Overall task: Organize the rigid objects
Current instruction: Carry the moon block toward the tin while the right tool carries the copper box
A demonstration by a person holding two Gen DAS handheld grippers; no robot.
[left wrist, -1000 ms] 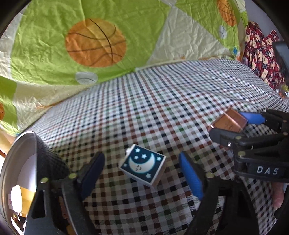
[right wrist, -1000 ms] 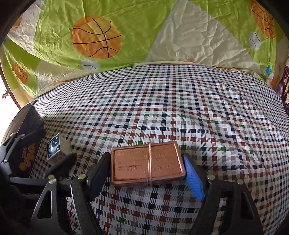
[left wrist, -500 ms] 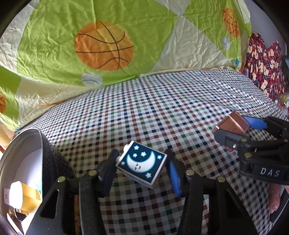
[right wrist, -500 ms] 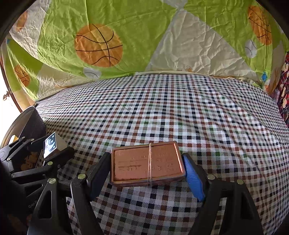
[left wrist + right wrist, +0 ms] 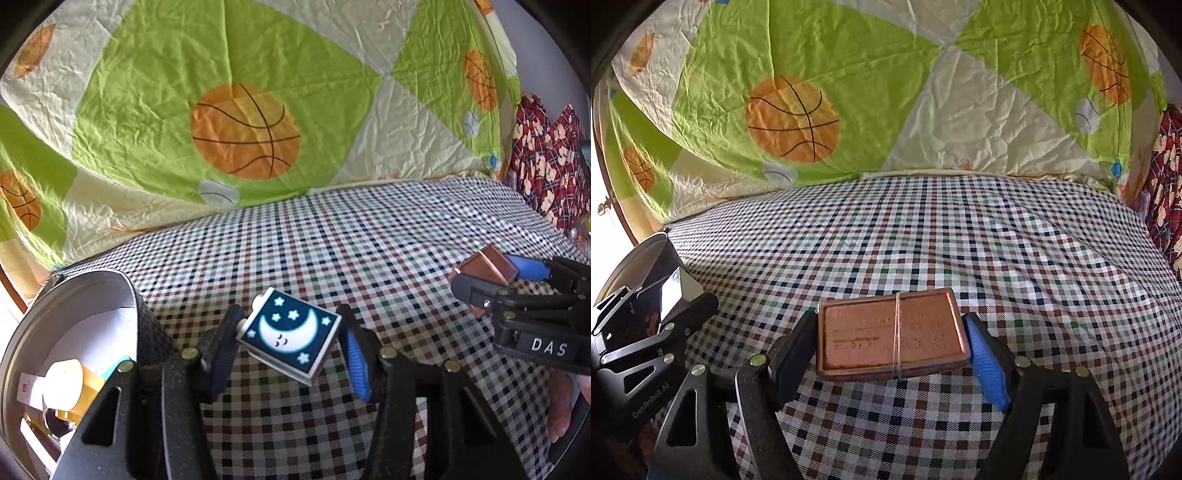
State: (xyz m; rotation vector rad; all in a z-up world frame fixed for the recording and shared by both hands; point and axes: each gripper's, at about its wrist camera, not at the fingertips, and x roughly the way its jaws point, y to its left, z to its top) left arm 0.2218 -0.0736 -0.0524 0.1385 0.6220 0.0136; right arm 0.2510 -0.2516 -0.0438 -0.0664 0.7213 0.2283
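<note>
Bin (image 5: 136,295) w/ stuff just left of moon block (image 5: 291,332).

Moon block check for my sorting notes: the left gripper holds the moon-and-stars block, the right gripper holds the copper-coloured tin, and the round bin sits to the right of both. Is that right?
Not quite. The round bin sits to the left, as the left wrist view shows. The left gripper does hold the moon-and-stars block, and the right gripper holds the copper-coloured tin.
</note>
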